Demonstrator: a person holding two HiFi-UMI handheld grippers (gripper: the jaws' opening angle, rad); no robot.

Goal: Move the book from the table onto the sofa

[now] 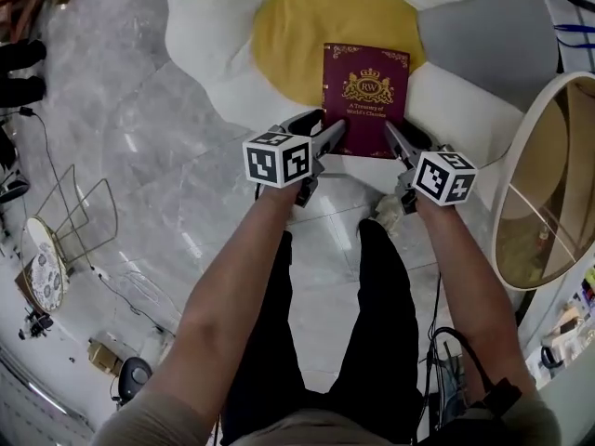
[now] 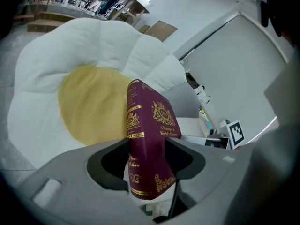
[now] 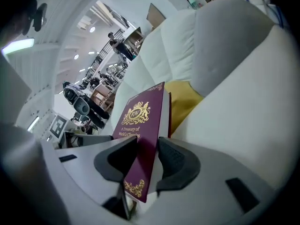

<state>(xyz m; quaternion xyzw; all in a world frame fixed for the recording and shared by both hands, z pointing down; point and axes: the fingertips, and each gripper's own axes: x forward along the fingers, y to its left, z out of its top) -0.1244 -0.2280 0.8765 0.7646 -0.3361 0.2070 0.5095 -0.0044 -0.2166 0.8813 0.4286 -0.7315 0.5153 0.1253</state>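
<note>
book (image 1: pixel 364 98) over sofa (image 1: pixel 223 26), near corners clamped in left gripper (image 1: pixel 327 136) and right gripper (image 1: pixel 394 139), cover lettered "rw", "a treasury of world's classics"

Book (image 1: pixel 364 96) is over the middle of the sofa (image 1: pixel 218 26) now, touching or not I can't tell. Left gripper (image 1: pixel 329 137) clamps its near left corner, right gripper (image 1: pixel 396 139) its near right corner, both above the sofa's front edge. Round table (image 1: pixel 509 179) just right of the sofa; wire rack (image 1: pixel 79 221) on the floor off the sofa's front left.
</note>
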